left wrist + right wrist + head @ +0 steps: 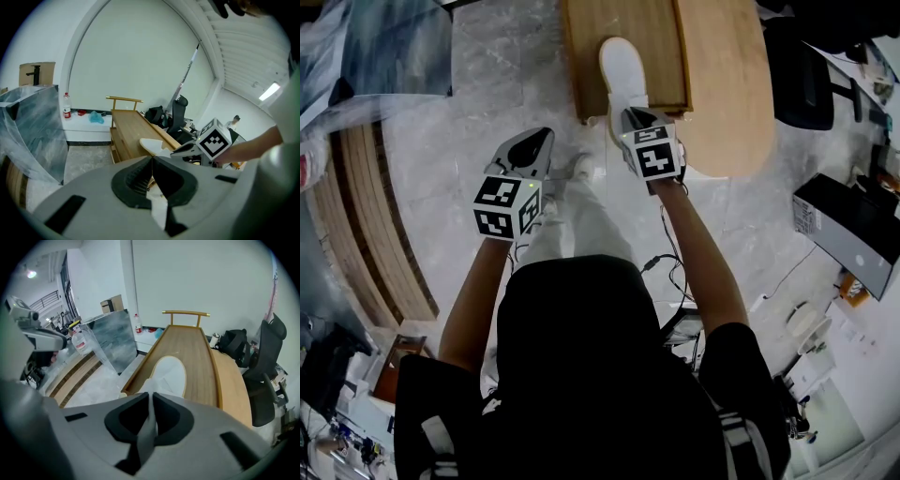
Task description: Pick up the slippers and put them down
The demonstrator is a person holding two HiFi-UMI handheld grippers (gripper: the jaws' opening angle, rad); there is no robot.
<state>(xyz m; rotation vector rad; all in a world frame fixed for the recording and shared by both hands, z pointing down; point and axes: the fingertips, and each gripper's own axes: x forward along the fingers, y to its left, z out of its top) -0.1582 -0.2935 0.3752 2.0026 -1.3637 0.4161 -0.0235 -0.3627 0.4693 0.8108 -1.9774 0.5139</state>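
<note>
We wear a black short-sleeved top (581, 356); pale trousers (592, 225). Left gripper (540, 140) and right gripper (631, 115): grey, with black-and-white marker cubes (506, 207).

The right claw (151, 401) pinches the near edge of a white slipper (169, 373), which stretches toward twelve o'clock over a long wooden tabletop (197, 352). A black chair (262, 380) stands at three o'clock.

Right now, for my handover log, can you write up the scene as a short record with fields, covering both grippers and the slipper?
left gripper: jaws together, nothing seen between them
right gripper: shut on the near end of the white flat slipper
slipper position: over the long light-wood tray with a raised rim; cannot tell whether it touches the tray
below the grippers: grey marble-patterned floor
</note>
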